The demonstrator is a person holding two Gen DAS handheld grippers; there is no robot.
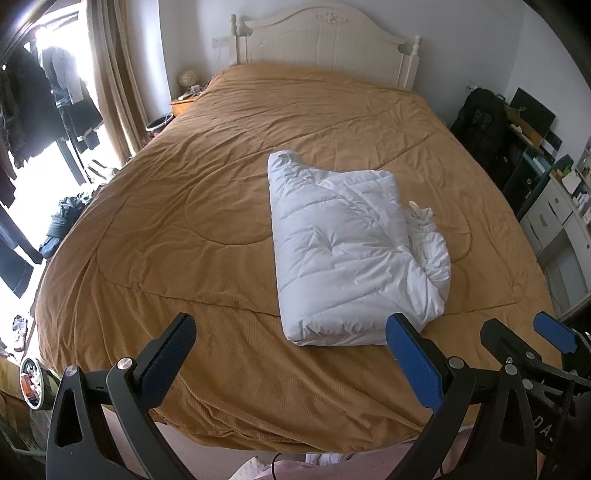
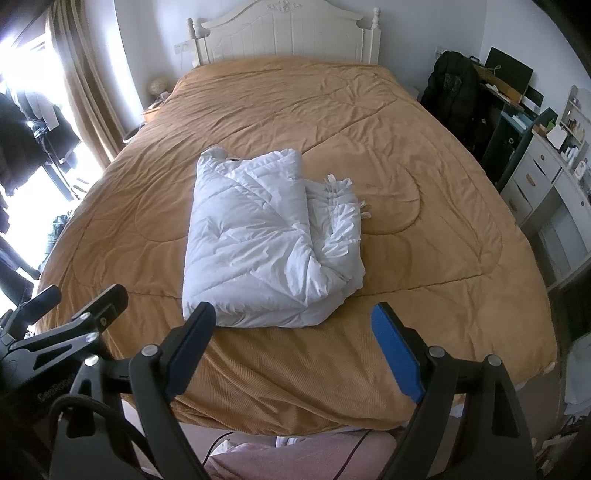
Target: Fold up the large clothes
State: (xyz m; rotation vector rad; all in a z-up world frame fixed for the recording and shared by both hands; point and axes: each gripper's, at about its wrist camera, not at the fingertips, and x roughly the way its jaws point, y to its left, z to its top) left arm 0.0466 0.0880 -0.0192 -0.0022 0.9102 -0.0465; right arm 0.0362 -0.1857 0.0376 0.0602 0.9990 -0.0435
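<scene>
One folded white quilt [image 1: 343, 254], one bed [image 1: 184, 221], two tools.

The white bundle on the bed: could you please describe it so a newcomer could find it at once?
Start from the big bed with the mustard cover and cream headboard. The white bundle lies on the cover nearer the foot, a puffy quilted piece folded into a thick block. It is the only white thing on the cover, with small fabric ties along its right edge.
</scene>
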